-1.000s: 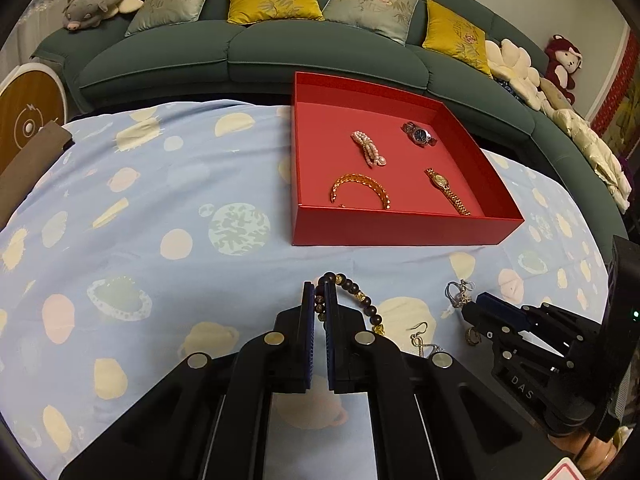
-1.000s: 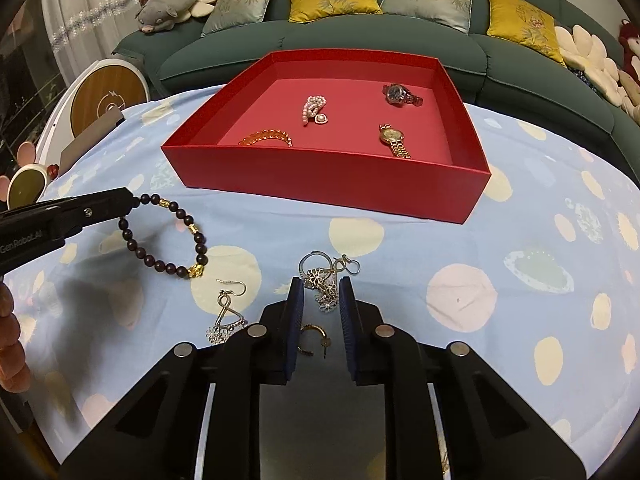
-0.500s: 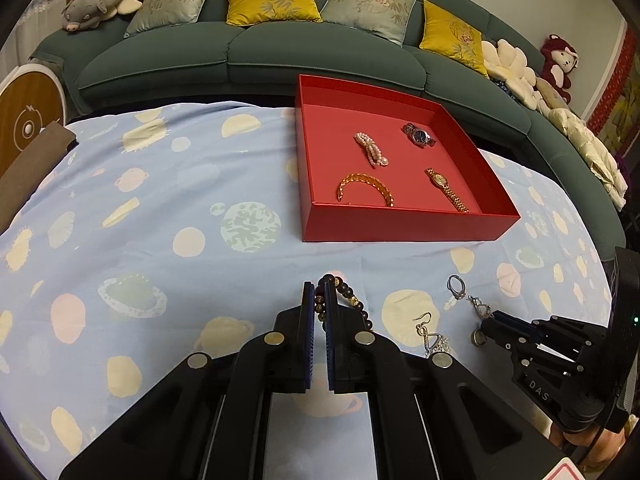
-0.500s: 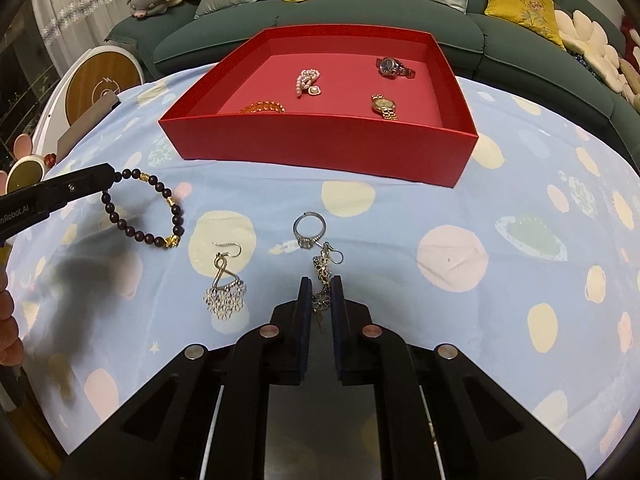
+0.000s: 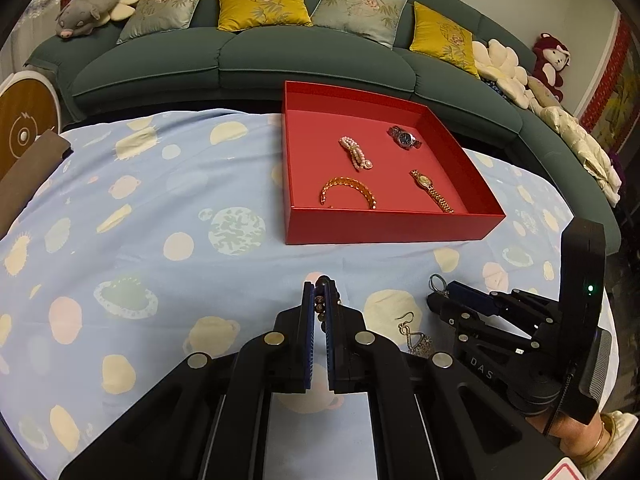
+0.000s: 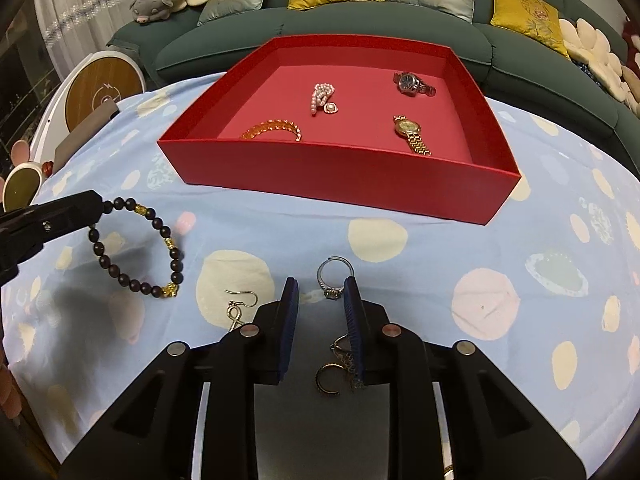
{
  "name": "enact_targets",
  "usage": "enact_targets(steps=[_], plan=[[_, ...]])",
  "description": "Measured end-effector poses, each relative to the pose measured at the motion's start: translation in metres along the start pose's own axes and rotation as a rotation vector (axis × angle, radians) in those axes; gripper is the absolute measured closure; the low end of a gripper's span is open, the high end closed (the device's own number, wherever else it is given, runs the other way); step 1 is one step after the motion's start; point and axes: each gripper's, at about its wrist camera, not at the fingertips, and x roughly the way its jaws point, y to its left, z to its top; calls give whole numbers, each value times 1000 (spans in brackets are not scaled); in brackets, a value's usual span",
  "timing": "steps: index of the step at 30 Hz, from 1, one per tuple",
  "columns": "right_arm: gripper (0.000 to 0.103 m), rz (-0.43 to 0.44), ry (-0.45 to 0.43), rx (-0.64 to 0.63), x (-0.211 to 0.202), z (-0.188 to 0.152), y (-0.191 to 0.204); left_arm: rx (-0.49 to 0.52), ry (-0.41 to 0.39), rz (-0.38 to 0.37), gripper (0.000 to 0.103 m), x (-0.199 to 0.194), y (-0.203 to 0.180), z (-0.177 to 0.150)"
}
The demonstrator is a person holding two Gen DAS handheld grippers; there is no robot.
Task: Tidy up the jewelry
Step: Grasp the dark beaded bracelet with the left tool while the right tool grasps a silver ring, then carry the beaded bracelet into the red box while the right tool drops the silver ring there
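On the spotted surface (image 6: 440,248) before the red box (image 6: 340,176): right tool (image 6: 319,304) opening after its pinch – ring (image 6: 334,276) between jaws, ungripped, needs regrasping. Left tool (image 5: 319,300) clamps bead bracelet (image 6: 140,252) (unboxed).

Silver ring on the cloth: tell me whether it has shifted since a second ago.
Yes. The silver ring has slid away from the red tray, toward the camera; the right gripper is opening around it.
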Motion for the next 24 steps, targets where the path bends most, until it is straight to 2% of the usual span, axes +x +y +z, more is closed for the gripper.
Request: enact_targets(steps=[2,5,8,10,11,18,24], plan=[[79,-8,-9,0,1,0,-1,-6,2,-2,100,0,4,0],[70,-23,-20,9,0,3,-4,-14,3,-1,100,0,9,0],[69,-15,-15,11,3,4,-4,-17,2,-1,100,-1,11,0],[75,-24,-19,-2,4,4,-1,-18,2,1,100,-1,12,0],[83,-28,-21,-9,4,4,1,-19,3,1,100,-1,13,0],[84,-33,-40,-25,-1,4,6,-32,-3,-7,100,-6,17,2],[84,-4,-98,-18,-25,14,9,-30,-31,-26,100,-21,12,11]])
